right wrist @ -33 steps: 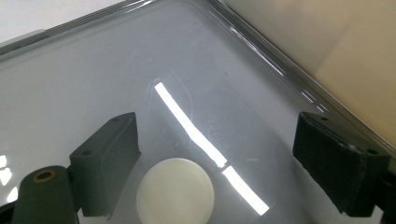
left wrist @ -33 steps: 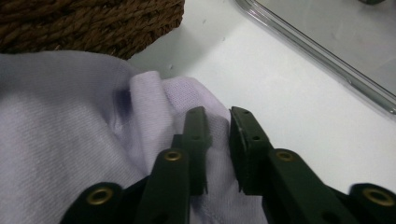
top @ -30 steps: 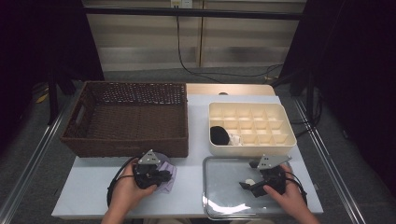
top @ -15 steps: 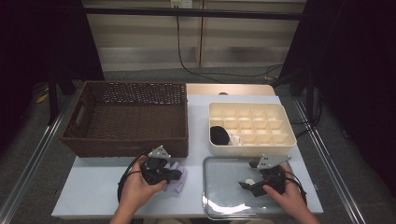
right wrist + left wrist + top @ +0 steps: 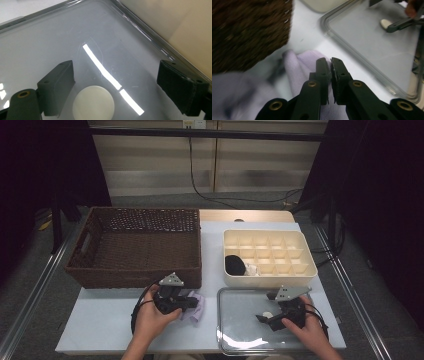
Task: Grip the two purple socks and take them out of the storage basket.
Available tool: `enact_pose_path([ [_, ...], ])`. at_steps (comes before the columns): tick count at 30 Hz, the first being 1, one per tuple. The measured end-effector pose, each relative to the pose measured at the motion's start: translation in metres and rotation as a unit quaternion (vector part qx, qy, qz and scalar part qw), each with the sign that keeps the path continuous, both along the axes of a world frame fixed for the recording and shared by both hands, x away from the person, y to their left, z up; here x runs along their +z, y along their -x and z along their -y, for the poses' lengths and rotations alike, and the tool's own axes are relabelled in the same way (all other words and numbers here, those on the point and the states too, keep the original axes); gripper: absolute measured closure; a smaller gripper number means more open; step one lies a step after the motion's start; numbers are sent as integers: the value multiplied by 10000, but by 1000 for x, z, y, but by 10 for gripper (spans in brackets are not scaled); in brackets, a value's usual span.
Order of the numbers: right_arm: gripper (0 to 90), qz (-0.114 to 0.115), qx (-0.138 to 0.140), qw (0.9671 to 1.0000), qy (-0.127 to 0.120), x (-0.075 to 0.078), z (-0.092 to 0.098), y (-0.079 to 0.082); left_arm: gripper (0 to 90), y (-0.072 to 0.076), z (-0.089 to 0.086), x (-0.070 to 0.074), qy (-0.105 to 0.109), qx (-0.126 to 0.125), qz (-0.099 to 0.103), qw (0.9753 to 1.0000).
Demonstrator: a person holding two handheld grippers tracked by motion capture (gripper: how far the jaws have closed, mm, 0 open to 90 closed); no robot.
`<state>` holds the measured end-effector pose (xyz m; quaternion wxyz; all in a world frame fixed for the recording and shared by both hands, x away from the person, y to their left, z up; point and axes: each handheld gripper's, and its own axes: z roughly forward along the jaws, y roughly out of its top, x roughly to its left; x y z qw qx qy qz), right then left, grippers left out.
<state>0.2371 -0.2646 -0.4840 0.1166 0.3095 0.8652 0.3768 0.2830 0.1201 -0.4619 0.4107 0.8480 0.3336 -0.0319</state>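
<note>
The left gripper (image 5: 330, 62), jaws pressed together, sits over a crumpled lilac cloth (image 5: 297, 67) on the white table (image 5: 307, 30), beside a brown wicker basket (image 5: 247, 32). Beyond, the right gripper (image 5: 402, 23) hovers above a clear tray (image 5: 372, 72) near a small white disc (image 5: 385, 23).

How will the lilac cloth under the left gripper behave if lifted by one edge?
The cloth lies in soft folds, so it will likely droop and trail, not hold shape. It looks thin, probably light. Dragged, it may bunch against the basket.
</note>
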Motion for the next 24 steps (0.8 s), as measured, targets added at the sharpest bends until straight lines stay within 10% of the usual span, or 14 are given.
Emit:
enact_pose_path([
  [7,138,20,19,10000,0,0,0,0,846,2,-10,2,-368,80,79,9993],
  [15,139,23,18,10000,0,0,0,0,843,5,-19,1,-290,200,123,9993],
  [24,138,20,15,10000,2,0,0,0,551,6,0,1,-131,-77,467,9988],
])
